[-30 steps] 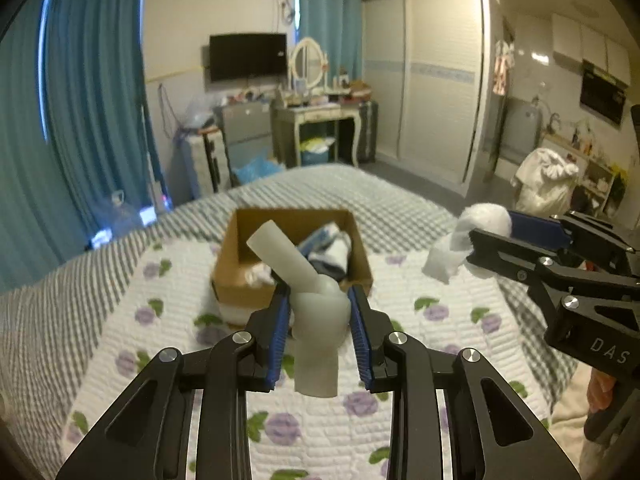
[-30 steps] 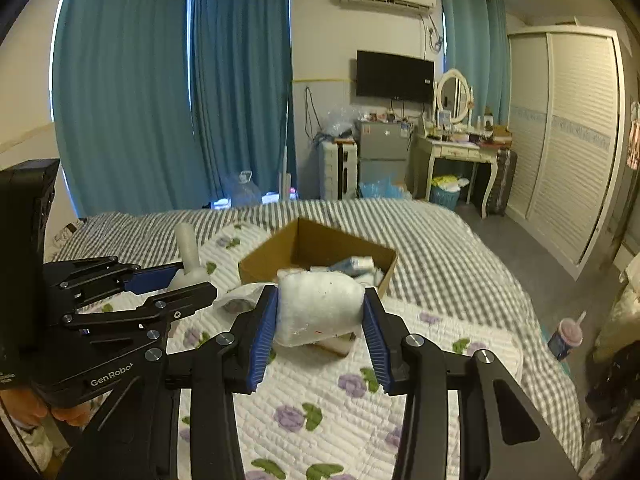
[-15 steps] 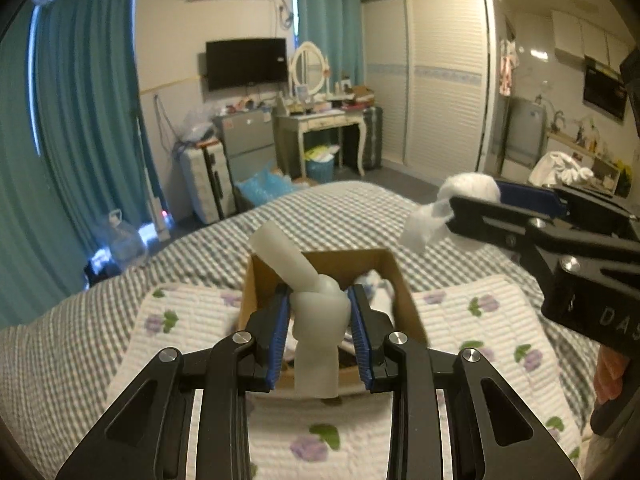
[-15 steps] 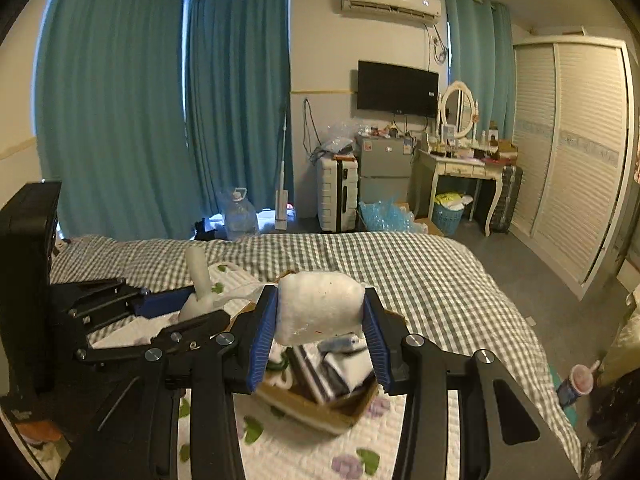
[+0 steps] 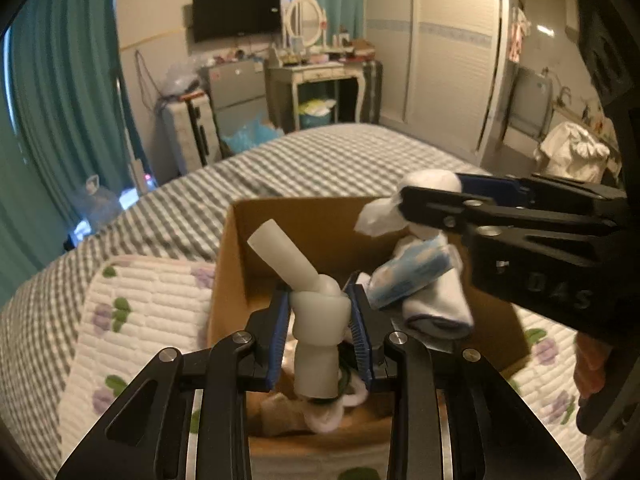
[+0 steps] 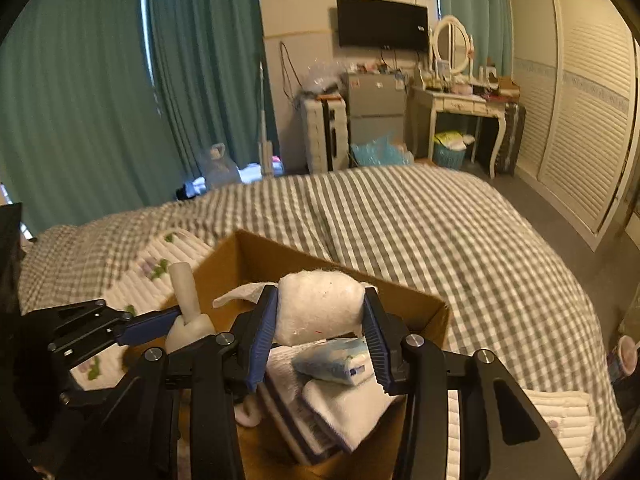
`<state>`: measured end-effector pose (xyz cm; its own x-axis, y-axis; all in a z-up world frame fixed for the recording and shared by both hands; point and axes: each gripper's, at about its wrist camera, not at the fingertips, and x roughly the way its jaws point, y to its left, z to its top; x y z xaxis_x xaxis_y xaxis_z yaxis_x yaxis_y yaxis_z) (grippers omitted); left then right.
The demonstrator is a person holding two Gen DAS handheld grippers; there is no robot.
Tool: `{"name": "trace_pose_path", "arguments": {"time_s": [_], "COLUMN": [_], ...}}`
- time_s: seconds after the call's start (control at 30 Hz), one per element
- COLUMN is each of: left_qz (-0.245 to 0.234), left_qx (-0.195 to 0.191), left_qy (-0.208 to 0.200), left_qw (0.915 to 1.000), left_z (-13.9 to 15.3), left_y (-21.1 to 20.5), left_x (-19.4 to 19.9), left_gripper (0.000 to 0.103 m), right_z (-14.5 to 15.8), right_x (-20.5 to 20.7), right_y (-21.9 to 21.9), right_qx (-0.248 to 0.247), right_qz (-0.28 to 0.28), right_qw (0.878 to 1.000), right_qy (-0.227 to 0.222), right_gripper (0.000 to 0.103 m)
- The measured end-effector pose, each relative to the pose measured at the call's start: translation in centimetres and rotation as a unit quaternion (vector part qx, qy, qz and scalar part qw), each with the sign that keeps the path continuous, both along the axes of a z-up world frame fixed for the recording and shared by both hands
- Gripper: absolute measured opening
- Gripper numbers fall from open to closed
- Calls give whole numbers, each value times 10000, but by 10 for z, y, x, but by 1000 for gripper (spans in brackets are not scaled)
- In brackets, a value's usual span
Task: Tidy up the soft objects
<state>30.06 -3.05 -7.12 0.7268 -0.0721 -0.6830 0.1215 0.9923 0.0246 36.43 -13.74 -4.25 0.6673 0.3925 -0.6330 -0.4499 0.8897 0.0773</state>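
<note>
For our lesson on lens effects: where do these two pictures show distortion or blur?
Left wrist view: wardrobe edges bow, dark corners, box rim slightly smeared. Right wrist view: curtain and bed stripes curve, soft with blur; white wad is sharper.

Matt cardboard box (image 5: pixel 320 236); fluffy white wad (image 6: pixel 320 312); quilted cloth cover (image 5: pixel 152 300).

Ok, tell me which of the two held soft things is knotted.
The cream one in the left gripper: the knotted sock, one end sticking up. The right gripper holds a plain white bundle.

Grey-checked bedspread (image 6: pixel 420 216), brown box (image 5: pixel 320 220) (teal curtains (image 6: pixel 100 80) behind)
</note>
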Motion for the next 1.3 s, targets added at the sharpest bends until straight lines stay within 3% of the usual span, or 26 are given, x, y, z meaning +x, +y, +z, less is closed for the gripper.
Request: {"name": "trace_pose_path", "arguments": {"time_s": [0.1, 0.17, 0.2, 0.27, 0.4, 0.5, 0.7, 0.83, 0.9, 1.07, 1.17, 1.3], "left_qz": [24, 124, 188, 217, 322, 381, 429, 422, 346, 308, 309, 291], "left_qx": [129, 236, 308, 307, 149, 77, 225, 181, 156, 210, 225, 98], "left_qy": [44, 114, 145, 116, -198, -338, -1247, -2119, -2363, -2830, -2971, -2917], "left_qw": [9999, 9996, 9992, 9992, 9992, 9987, 9910, 9762, 9709, 9584, 9541, 9560], "left_z": [-6, -8, -8, -4, 23, 49, 135, 196, 215, 244, 245, 223], "left_y": [-4, -8, -9, -10, -10, -11, -23, -27, -28, -31, -31, -22], "left_x": [2, 3, 3, 0, -17, -31, -99, -165, -190, -243, -263, -271], "left_gripper": [32, 35, 39, 68, 72, 72, 73, 103, 103, 103, 103, 103], "right_z": [-14, -17, -16, -11, 13, 44, 134, 191, 213, 238, 236, 211], "right_x": [11, 16, 16, 15, 3, -17, -92, -159, -193, -260, -288, -314], "right_y": [1, -1, -2, -4, -16, -32, -67, -87, -95, -114, -121, -121], "right_qx": [79, 148, 167, 174, 140, 63, -13, 107, 84, 407, 599, 824], "right_qz": [-98, -254, -313, -385, -483, -638, -809, -835, -895, -1098, -1136, -1209], "right_qw": [9998, 9994, 9992, 9990, 9987, 9976, 9916, 9839, 9787, 9691, 9648, 9610], "right_qy": [136, 174, 162, 137, 7, -242, -1009, -1574, -1845, -2173, -2294, -2345], "right_gripper": [43, 54, 60, 62, 64, 67, 80, 94, 103, 103, 103, 103]}}
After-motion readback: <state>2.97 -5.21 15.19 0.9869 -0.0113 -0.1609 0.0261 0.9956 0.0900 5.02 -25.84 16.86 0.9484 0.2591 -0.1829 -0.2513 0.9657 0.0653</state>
